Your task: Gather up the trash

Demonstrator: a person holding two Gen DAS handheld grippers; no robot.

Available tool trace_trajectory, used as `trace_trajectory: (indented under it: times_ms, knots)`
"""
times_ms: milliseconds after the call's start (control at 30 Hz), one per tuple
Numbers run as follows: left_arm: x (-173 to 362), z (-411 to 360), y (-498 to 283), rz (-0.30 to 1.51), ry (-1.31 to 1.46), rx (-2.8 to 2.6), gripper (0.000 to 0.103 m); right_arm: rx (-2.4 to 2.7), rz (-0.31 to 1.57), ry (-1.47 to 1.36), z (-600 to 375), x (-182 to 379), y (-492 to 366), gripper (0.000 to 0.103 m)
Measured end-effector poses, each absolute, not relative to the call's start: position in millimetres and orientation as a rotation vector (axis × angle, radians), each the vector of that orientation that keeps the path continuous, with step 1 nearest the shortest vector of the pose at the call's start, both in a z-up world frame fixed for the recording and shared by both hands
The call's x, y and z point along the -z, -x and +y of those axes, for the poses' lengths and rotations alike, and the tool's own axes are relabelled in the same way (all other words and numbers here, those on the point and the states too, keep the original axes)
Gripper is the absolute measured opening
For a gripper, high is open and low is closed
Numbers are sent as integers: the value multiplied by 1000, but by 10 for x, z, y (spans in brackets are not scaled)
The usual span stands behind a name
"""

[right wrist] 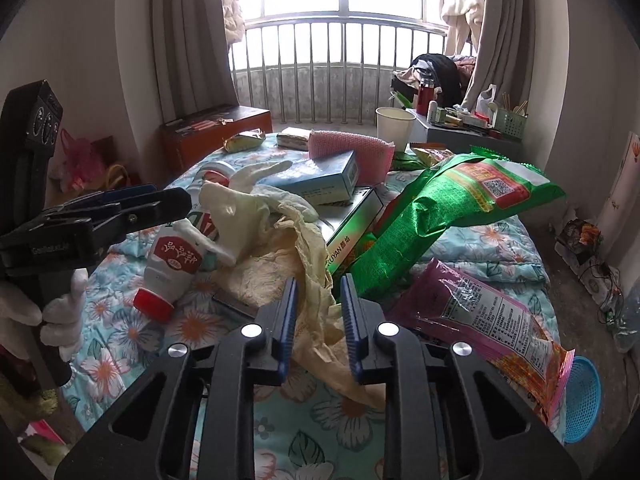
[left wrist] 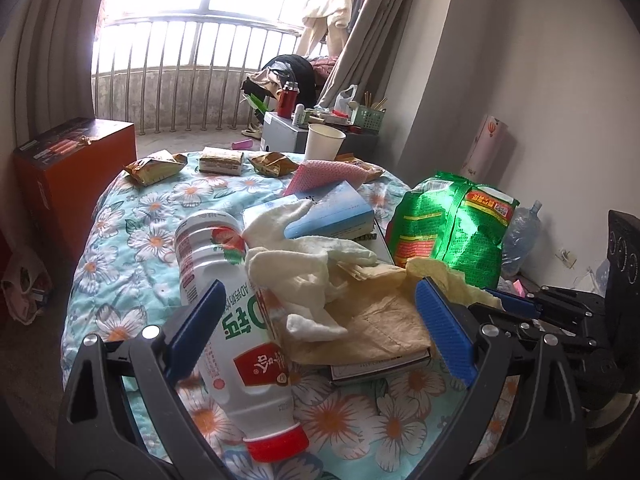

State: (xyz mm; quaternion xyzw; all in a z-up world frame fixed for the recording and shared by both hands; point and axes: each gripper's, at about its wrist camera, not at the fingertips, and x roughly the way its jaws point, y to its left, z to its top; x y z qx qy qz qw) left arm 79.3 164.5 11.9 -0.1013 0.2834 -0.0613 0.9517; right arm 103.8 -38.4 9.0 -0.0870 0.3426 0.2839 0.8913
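Observation:
A crumpled yellow paper (right wrist: 308,248) lies in a heap of litter on the floral-covered table (right wrist: 500,248). My right gripper (right wrist: 320,312) is shut on that paper, whose folds fill the narrow gap between the blue pads. The left wrist view shows the same paper (left wrist: 380,320), with the right gripper (left wrist: 512,302) pinching its right edge. My left gripper (left wrist: 320,320) stands open over the heap, straddling a lying white bottle with a red cap (left wrist: 240,340) and a white glove-like rag (left wrist: 304,256). Its pads press on nothing. A green snack bag (right wrist: 440,208) rises right of the paper.
A pink snack bag (right wrist: 488,312), a blue box (right wrist: 320,176), a paper cup (right wrist: 394,124), a pink cloth (left wrist: 324,172) and small packets (left wrist: 154,168) share the table. An orange crate (left wrist: 76,160) stands left and a blue basket (right wrist: 582,396) on the floor right. A gloved hand (right wrist: 60,312) holds the left gripper.

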Motion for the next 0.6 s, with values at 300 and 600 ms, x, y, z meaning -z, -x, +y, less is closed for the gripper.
trace_trajectory:
  times_ms: [300, 600]
  knots:
    - [8, 1593, -1261, 694, 135, 95, 63, -587, 712, 142, -459, -137, -1051, 6]
    - [46, 1525, -1287, 719, 141, 127, 6, -600, 701, 99, -543, -178, -1022, 5]
